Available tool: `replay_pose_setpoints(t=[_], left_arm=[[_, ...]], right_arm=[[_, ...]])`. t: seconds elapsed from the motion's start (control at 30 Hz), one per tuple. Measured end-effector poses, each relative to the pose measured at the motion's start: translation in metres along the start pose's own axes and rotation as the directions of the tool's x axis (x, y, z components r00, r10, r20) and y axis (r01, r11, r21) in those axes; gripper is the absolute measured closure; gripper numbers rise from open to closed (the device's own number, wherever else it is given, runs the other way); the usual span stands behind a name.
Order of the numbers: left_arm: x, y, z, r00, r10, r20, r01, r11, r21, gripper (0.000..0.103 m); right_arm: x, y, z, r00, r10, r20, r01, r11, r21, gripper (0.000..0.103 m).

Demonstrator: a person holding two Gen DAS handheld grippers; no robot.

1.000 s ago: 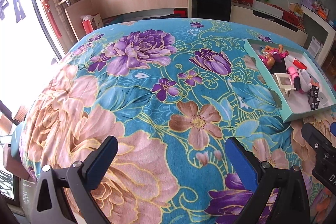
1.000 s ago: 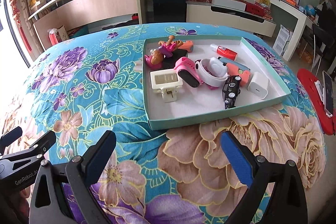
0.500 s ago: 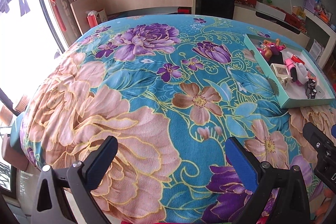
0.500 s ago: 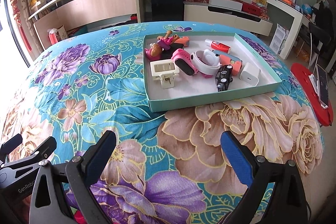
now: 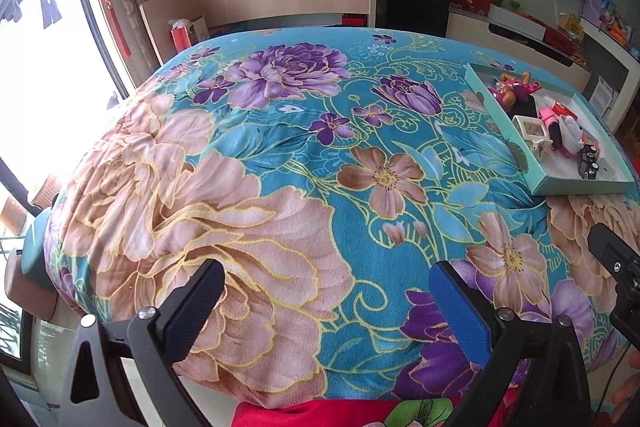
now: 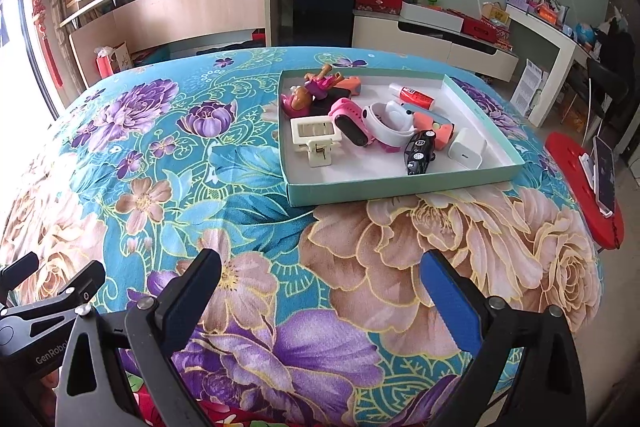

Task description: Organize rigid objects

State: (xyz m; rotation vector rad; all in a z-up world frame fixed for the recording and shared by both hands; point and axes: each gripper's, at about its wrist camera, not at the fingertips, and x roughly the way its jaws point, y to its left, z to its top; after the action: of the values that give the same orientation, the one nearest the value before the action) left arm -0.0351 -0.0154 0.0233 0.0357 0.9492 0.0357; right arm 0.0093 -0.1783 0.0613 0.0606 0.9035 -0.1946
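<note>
A shallow teal tray (image 6: 400,187) sits on the floral blanket and holds several small things: a white clip (image 6: 314,133), a pink watch (image 6: 348,117), a black toy car (image 6: 420,151), a white charger (image 6: 467,149), a red-capped tube (image 6: 412,94) and a pink toy figure (image 6: 308,93). The tray also shows at the right of the left wrist view (image 5: 580,187). My right gripper (image 6: 320,291) is open and empty, well short of the tray. My left gripper (image 5: 326,301) is open and empty over the blanket's near edge, left of the tray.
The floral blanket (image 5: 280,167) covers a bed-sized surface. A red stool (image 6: 588,183) with a phone (image 6: 604,175) stands to the right. Shelving and cabinets (image 6: 200,11) line the far wall. A window (image 5: 40,67) is at the left.
Both grippers have drawn back from the tray toward the blanket's near edge and risen a little; the tray looks smaller. Both stay open and empty.
</note>
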Motion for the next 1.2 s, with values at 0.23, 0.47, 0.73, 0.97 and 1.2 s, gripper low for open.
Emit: replay_pose_setpoints(t=[0.23,0.47,0.73,0.97,1.2], left_arm=[[-0.007,0.001,0.0,1.0,0.001,0.008,-0.001,1.0,0.008,0.0],[-0.01,0.003,0.0,1.0,-0.001,0.002,0.001,1.0,0.007,0.0],[-0.013,0.007,0.001,1.0,-0.001,-0.004,0.001,1.0,-0.001,0.0],[-0.016,0.009,0.005,1.0,0.002,0.003,-0.002,1.0,-0.004,0.0],[-0.018,0.01,0.006,1.0,0.003,-0.002,-0.003,1.0,-0.007,0.0]], right_arm=[[-0.007,-0.003,-0.003,1.0,-0.012,-0.006,0.011,1.0,-0.003,0.003],[-0.007,-0.002,-0.004,1.0,-0.015,-0.014,0.015,1.0,-0.01,0.003],[-0.005,-0.002,-0.004,1.0,-0.016,-0.026,0.016,1.0,-0.013,0.003],[-0.005,-0.003,-0.005,0.999,-0.018,-0.032,0.017,1.0,-0.013,0.003],[-0.005,-0.004,-0.005,0.999,-0.017,-0.037,0.017,1.0,-0.012,0.003]])
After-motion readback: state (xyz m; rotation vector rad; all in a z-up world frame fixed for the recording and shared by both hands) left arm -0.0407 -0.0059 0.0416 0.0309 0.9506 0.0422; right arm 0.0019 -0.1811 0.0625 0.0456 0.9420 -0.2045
